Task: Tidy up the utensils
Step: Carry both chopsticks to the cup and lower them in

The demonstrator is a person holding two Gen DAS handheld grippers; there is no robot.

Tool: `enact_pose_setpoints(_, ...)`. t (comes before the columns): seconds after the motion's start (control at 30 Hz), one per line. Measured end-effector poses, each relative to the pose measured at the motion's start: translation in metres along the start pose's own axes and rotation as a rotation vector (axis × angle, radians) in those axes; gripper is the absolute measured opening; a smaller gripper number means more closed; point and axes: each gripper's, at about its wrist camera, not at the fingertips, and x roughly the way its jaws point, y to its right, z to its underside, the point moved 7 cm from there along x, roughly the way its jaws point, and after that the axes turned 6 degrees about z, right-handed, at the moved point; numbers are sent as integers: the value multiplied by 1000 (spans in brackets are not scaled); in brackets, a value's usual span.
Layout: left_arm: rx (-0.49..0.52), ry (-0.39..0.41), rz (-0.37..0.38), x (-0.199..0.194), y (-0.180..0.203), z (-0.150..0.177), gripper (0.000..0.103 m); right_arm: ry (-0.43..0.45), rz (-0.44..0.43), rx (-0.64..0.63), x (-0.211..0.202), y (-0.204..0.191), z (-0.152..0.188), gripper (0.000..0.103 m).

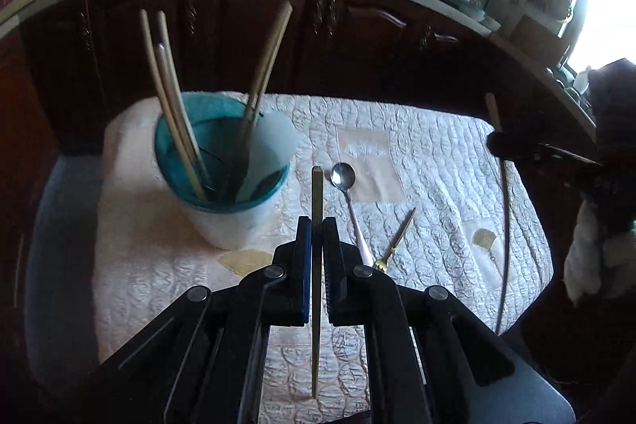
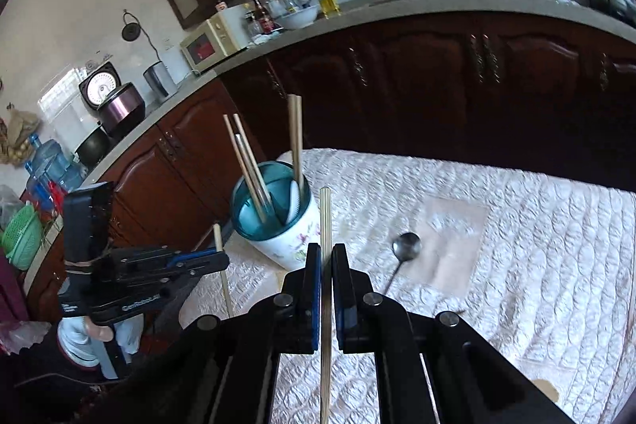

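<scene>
Left wrist view, left to right. Cup (image 1: 226, 185), teal inside and white outside, stands on the quilted cloth (image 1: 437, 161) at left; five chopsticks (image 1: 171, 98) lean in it. Left gripper (image 1: 317, 225) at centre: jaws narrowed onto one chopstick (image 1: 317, 193), which runs lengthwise between the pads, tip ahead of them, above the cloth. Spoon (image 1: 344, 175) lies just right of that tip, bowl away from the camera. Small fork (image 1: 391, 249) lies beside the spoon's handle. Right gripper (image 1: 501, 144) at far right, clamped on a second chopstick (image 1: 493, 110).

Right wrist view confirms: right gripper (image 2: 326, 257) narrowed onto its chopstick (image 2: 325, 217); cup beyond, spoon to the right.
</scene>
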Motion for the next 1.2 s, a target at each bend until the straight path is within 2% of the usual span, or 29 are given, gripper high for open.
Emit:
enact_pose_setpoints(0.4, 19, 66, -33, -36, -6, -10, 4, 25, -35, -19, 16, -30, -24, 5)
enact_pose_setpoints(0.7, -18, 109, -26, -60, -20, -20, 4, 65, -59, -35, 29, -52, -51, 5)
enact_pose_setpoints(0.8, -45, 166, -17, -83, -28, -39, 4, 95, -70, -33, 31, -58, -67, 5)
enact_pose_setpoints(0.93, -58, 259, -41, -108, -38, -71, 4, 154, -83, -22, 36, -71, -99, 5)
enact_pose_setpoints(1.1, -63, 383, -115, -120, -50, -119, 4, 235, -80, 18, 53, -84, -137, 5)
enact_pose_setpoints(1.2, -35, 431, -190, -112, -54, -138, 4, 282, -30, 2, 71, -90, -154, 5)
